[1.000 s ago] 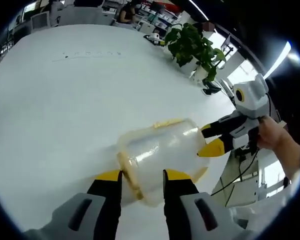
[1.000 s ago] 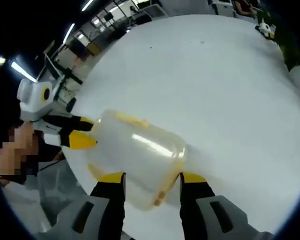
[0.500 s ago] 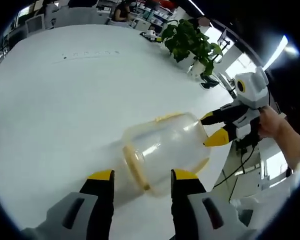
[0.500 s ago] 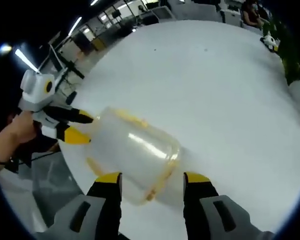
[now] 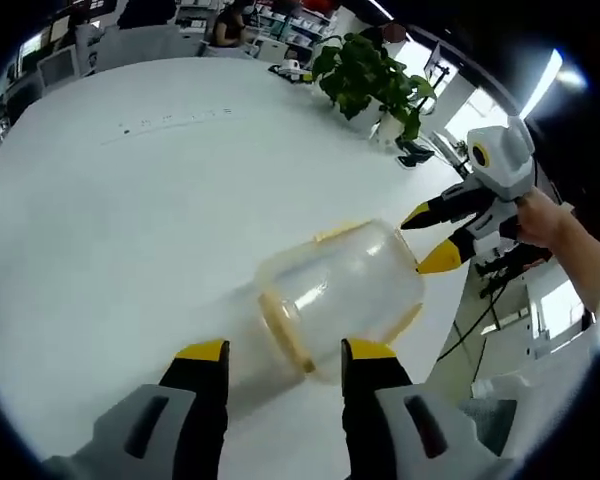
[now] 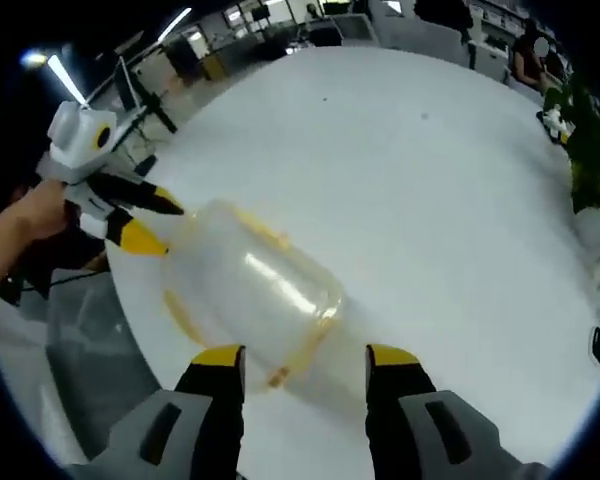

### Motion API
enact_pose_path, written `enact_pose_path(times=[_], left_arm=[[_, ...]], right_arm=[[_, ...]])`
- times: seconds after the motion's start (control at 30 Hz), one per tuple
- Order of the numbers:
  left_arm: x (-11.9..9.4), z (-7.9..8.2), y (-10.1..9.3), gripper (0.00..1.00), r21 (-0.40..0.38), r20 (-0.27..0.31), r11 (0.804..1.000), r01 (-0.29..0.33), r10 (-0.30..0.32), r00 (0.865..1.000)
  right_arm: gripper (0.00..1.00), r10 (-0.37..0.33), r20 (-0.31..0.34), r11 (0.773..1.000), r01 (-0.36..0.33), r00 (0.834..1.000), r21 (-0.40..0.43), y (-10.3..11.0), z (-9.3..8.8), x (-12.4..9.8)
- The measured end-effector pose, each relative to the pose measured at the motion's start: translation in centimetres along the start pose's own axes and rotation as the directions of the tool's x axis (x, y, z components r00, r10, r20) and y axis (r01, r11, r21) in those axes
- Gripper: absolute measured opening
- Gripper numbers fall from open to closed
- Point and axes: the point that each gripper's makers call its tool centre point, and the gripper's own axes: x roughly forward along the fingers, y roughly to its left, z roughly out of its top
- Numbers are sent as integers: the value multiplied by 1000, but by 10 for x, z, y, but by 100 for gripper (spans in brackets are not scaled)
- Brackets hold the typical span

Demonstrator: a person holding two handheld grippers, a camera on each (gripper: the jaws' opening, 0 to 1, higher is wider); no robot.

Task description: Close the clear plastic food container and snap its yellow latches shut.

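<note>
Writing: a faint row of small dark marks on the white table at 11 o'clock in the left gripper view, too small to read; no brand or label can be made out on the container.
Container: a clear plastic food container with yellow latches lies on the table near its edge, between the two grippers.
Left gripper: left gripper, jaws spread wide and holding nothing; the container sits just beyond its yellow tips, at 12 to 1 o'clock from them, apart from both.
Right gripper: right gripper, jaws likewise wide and empty; the container lies just ahead of its tips, at 11 o'clock.
Left gripper view alone: a leafy potted plant at 1 o'clock, and the right gripper held in a hand at 3 o'clock, its tips beside the container's far end.
Right gripper view alone: the left gripper at 9 o'clock, held in a hand, with ceiling strip lights beyond.
</note>
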Motion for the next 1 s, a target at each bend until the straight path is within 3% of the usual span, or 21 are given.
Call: enact_pose_path(times=[0.23, 0.33, 0.6, 0.83, 0.9, 1.0], left_arm=[[-5, 5, -3, 43, 81, 0, 997, 8, -8, 1000], [-7, 7, 1, 43, 192, -16, 981, -18, 22, 1000], [-9, 20, -10, 44, 253, -15, 968, 8, -5, 1000], [-8, 19, -13, 44, 335, -43, 942, 27, -13, 999], [-8, 17, -12, 43, 375, -63, 926, 25, -2, 998], [-8, 15, -12, 43, 374, -73, 927, 34, -7, 997]], right_arm=[[47, 6, 7, 996, -5, 1000, -84, 2, 7, -6], [47, 8, 10, 993, -7, 1000, -121, 2, 10, -9], [47, 12, -9, 978, -14, 1000, -206, 0, 15, -14], [46, 18, -35, 953, -27, 999, -301, 4, 13, -11], [46, 19, -40, 949, -30, 999, -315, 6, 12, -10], [46, 23, -49, 934, -39, 999, -356, 8, 13, -9]])
